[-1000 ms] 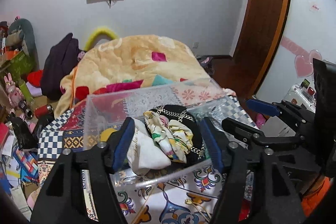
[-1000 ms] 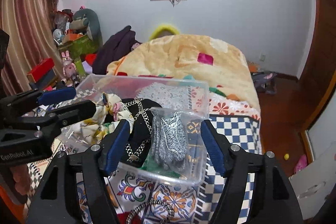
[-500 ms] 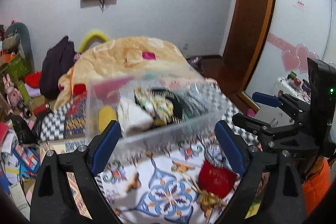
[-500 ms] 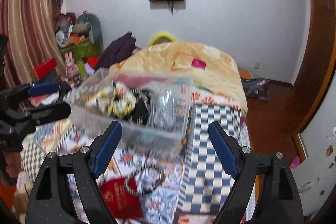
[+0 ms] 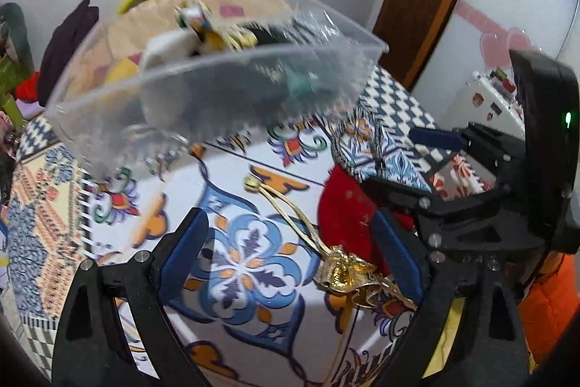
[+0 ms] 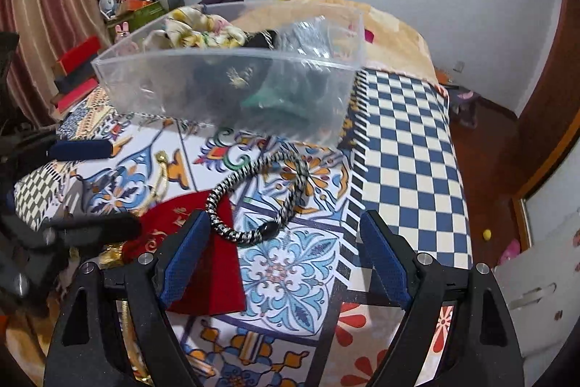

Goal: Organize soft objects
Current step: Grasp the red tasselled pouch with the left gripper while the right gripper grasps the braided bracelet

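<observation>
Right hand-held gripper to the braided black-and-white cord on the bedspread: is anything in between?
Nothing visible. The braided cord lies just ahead of the open right hand-held gripper, partly on the red pouch; the clear bin sits beyond it.

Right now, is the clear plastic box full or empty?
Fairly full. Through the clear plastic box show a floral cloth, dark items and something green; cloth rises above its rim.

Bin [image 6: 232, 89] behind cord [image 6: 253, 198]; pouch [image 6: 210, 263] left of cord.

The clear bin [image 5: 203, 89] is motion-blurred, its contents smeared, and the red pouch [image 6: 214, 263] half hidden
</observation>
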Motion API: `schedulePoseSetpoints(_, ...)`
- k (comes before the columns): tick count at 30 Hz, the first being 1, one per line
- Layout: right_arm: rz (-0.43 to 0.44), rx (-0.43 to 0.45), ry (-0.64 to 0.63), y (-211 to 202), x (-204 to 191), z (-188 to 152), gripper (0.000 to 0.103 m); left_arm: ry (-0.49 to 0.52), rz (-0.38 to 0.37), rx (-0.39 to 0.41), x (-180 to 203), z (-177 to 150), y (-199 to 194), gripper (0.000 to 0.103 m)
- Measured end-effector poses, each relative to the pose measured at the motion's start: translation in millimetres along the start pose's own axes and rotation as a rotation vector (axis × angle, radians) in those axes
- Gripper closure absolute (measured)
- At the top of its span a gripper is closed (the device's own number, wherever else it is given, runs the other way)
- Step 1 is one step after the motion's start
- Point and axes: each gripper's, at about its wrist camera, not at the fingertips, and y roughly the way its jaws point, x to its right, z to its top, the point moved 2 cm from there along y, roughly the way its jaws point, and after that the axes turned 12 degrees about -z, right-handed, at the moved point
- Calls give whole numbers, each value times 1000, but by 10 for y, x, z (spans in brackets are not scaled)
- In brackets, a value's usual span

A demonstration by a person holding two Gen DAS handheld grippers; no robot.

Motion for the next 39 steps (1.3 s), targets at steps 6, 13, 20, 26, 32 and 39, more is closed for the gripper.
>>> schedulePoseSetpoints(6,-51,-14,38,43,244,-27,21,29,53,14,-11,2,73,11)
schedulePoseSetpoints(13,-35,-16,81,-43,428,-94,21,-38,140,40,-371,45,-61,11)
schedulePoseSetpoints(20,9,23,43,-85,219,83,20,-75,105,75,-464,67,-268,11)
schedulePoseSetpoints(26,46,-9,17,103,45,210,21,-28,64,35,-262,58,-150,11)
schedulePoseSetpoints(32,42,-24,-19,167,-3,199,38,-29,65,-1,-195,20,61,16)
schedulePoseSetpoints(39,85,5,-58,103,-190,178,75,24,115,23,-144,-17,56,52)
